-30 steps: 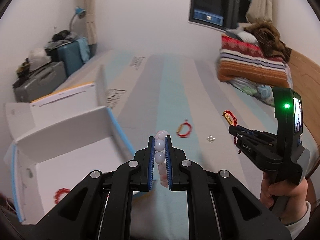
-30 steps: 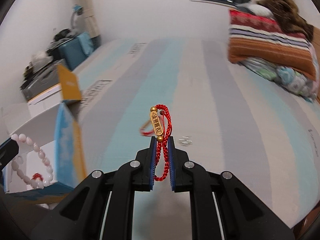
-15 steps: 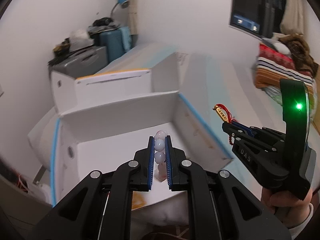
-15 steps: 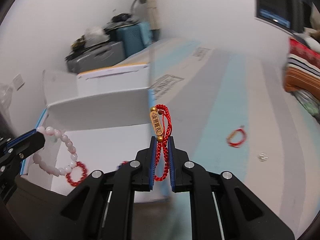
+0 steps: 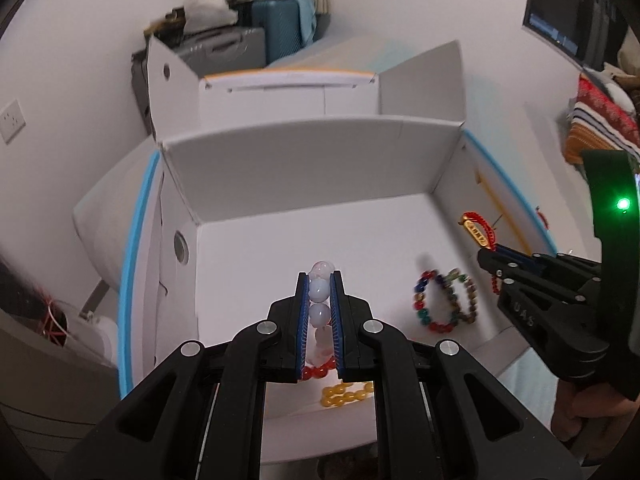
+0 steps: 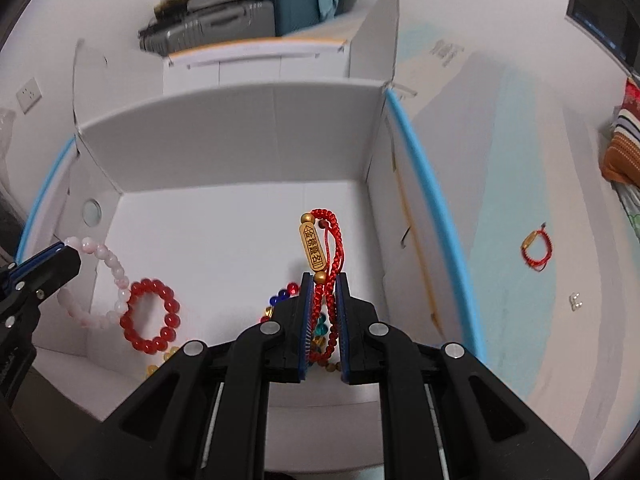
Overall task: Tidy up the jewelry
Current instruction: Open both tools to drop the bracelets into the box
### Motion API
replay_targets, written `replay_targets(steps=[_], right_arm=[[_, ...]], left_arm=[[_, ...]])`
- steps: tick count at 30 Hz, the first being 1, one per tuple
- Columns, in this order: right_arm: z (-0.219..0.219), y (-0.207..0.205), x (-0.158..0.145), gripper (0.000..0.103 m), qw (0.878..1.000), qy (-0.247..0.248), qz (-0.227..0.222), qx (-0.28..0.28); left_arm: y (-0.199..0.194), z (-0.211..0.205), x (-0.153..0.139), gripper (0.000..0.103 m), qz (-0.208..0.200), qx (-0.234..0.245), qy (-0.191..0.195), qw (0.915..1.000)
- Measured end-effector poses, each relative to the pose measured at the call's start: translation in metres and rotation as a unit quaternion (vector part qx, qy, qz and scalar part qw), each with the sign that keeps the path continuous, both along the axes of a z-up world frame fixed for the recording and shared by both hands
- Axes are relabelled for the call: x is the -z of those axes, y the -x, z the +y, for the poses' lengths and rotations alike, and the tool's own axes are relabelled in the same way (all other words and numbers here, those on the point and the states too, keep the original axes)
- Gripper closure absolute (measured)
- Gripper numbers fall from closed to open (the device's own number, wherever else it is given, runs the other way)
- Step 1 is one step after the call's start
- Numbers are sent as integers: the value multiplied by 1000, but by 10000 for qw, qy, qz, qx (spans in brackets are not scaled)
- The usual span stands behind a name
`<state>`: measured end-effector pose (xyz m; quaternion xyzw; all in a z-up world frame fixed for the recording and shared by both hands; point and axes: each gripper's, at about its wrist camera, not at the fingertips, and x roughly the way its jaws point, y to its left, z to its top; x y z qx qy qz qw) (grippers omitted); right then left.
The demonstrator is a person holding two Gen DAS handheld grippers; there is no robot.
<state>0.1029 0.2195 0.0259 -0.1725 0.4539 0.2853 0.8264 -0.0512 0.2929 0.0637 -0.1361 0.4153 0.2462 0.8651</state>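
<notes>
In the left wrist view, our left gripper point(image 5: 319, 292) is pinched tight on the pale pink bead bracelet point(image 5: 320, 290), whose beads stack up between the blue pads. A second ago this camera looked out over the striped bedcover; now the open white box point(image 5: 304, 148) fills the frame, so we have carried the bracelet over its floor. Inside lie a multicoloured bead bracelet point(image 5: 442, 300) at three o'clock of our jaws, with a red bead bracelet point(image 5: 318, 371) and yellow beads point(image 5: 346, 396) at six o'clock, partly hidden under the fingers. The right gripper point(image 5: 486, 254) comes in from three o'clock, near the box's right wall, clamped on the red cord bracelet point(image 5: 478, 232) with its gold tag.

In the right wrist view, our right gripper point(image 6: 323, 280) is pressed together on that red cord bracelet point(image 6: 326, 248), now over the box interior rather than the bedcover. The left gripper point(image 6: 60, 254) shows at nine o'clock with the pink beads point(image 6: 106, 280) dangling just above the red bead bracelet point(image 6: 150, 316). Another red cord bracelet point(image 6: 536, 250) and a small silver piece point(image 6: 575, 302) lie outside on the bedcover point(image 6: 520, 184) at three o'clock.

We judge both pieces ready for release, with two more left to collect.
</notes>
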Motion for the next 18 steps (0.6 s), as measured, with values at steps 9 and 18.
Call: replay_targets(steps=[9,18], right_arm=[[4,-1,11,84,9999,111,37,-17],[-6,20,-21,34,9978,-319,-552,-193]], left_arm=[[-6,5,11,92,92,44,80,9999],[2,1,-8,42,-222,-146,-101,9996]])
